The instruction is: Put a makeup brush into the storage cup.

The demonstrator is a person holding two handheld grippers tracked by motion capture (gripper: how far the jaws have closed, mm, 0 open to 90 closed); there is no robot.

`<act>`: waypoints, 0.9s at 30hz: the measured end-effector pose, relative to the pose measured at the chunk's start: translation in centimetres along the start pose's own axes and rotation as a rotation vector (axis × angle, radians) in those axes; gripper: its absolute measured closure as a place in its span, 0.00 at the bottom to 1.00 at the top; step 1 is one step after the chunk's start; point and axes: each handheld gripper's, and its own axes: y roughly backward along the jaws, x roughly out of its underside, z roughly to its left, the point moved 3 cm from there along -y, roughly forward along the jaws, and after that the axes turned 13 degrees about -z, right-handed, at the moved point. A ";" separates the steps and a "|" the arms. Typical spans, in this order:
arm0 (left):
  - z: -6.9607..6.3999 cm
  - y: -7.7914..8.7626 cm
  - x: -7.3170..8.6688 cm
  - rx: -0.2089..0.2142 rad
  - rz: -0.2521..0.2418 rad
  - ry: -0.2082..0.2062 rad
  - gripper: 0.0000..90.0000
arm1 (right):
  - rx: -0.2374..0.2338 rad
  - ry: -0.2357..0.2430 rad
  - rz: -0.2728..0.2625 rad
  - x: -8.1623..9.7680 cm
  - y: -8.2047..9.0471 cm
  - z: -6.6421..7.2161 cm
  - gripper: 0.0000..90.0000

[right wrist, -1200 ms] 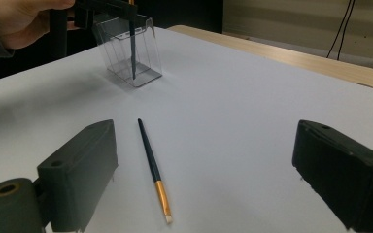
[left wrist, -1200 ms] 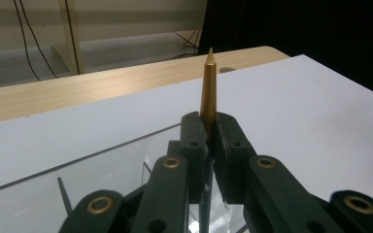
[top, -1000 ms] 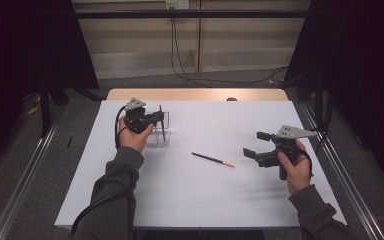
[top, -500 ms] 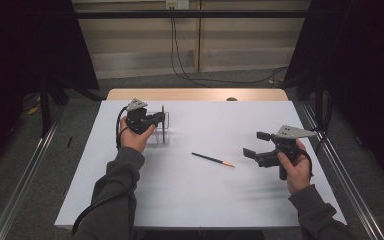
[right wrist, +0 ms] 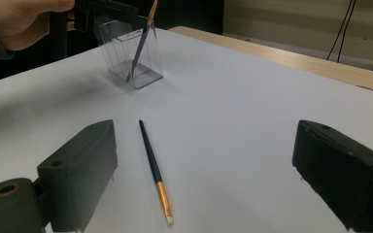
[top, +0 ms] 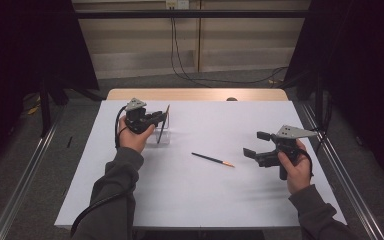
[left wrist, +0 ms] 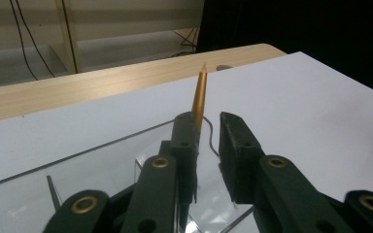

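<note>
My left gripper [top: 161, 118] hovers over a clear plastic holder [top: 164, 137] at the table's far left. A brush with a gold handle end [left wrist: 199, 92] stands slanted in the holder [left wrist: 102, 170] and leans on one jaw of my left gripper [left wrist: 209, 121], with a gap to the other. These jaws have just been opening. A second dark brush with a gold ferrule [top: 212, 159] lies flat mid-table. My right gripper [top: 256, 144] is held to its right, open wide. In the right gripper view this brush [right wrist: 153, 165] lies ahead between the jaws of my right gripper [right wrist: 206, 136], untouched.
A white sheet [top: 200, 200] covers the table, and a bare wooden strip [top: 195, 94] runs along its far edge with a small dark spot [top: 231, 99] on it. Cables [top: 180, 60] hang down the wall beyond. Metal rails [top: 25, 180] flank the table.
</note>
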 end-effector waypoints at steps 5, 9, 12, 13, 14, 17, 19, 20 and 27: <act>-0.2 0.2 -0.3 0.014 -0.020 0.007 0.80 | -0.003 0.003 -0.001 0.0 -0.1 0.0 0.09; -0.4 0.4 -0.4 0.020 -0.037 0.009 0.74 | 0.001 0.000 0.003 0.1 -0.1 0.0 0.10; -0.6 0.6 -0.6 0.044 -0.049 0.012 0.72 | -0.003 -0.001 0.002 0.1 -0.1 0.0 0.09; -0.7 0.6 -0.6 0.050 -0.059 0.023 0.70 | -0.003 -0.001 0.002 0.1 -0.1 0.0 0.09; -0.7 0.7 -0.7 0.053 -0.058 0.016 0.69 | -0.002 -0.002 0.002 0.1 -0.1 0.0 0.09; -0.9 0.8 -0.8 0.065 -0.061 0.013 0.66 | 0.000 0.000 0.004 0.1 -0.1 0.0 0.09; -1.0 0.9 -0.9 0.074 -0.069 0.009 0.63 | 0.000 -0.001 0.004 0.1 -0.1 0.0 0.09; -1.1 0.9 -0.9 0.081 -0.069 0.010 0.62 | 0.001 0.000 0.004 0.1 -0.1 0.0 0.09; -1.6 0.9 -1.0 0.110 -0.091 0.022 0.55 | -0.001 -0.001 0.005 0.1 -0.1 0.0 0.10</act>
